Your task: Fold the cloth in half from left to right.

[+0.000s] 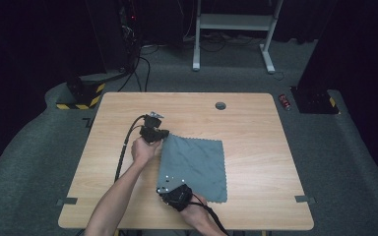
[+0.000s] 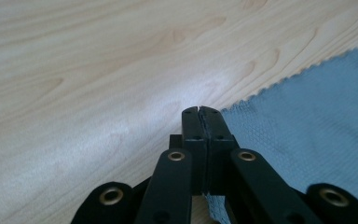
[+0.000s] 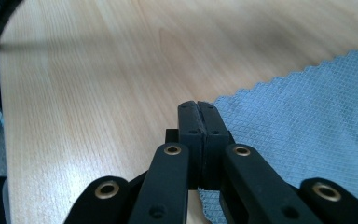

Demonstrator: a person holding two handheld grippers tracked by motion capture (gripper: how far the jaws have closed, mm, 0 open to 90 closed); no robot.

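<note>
A grey-blue cloth (image 1: 197,164) with zigzag edges lies flat on the wooden table (image 1: 246,123), left of the middle. My left gripper (image 1: 164,137) sits at the cloth's far left corner. In the left gripper view its jaws (image 2: 199,112) are pressed together, with the cloth's (image 2: 317,121) corner running in between and under them. My right gripper (image 1: 167,183) is at the cloth's near left corner. In the right gripper view it (image 3: 198,106) is likewise shut, the cloth's (image 3: 307,116) edge caught at the tips. Both corners are hidden under the grippers in the high view.
A round cable hole (image 1: 220,105) is in the table's far side. Grey tape marks (image 1: 66,200) sit near both front corners. A black cable (image 1: 123,152) trails from the left gripper off the near edge. A white frame (image 1: 236,22) stands on the floor beyond.
</note>
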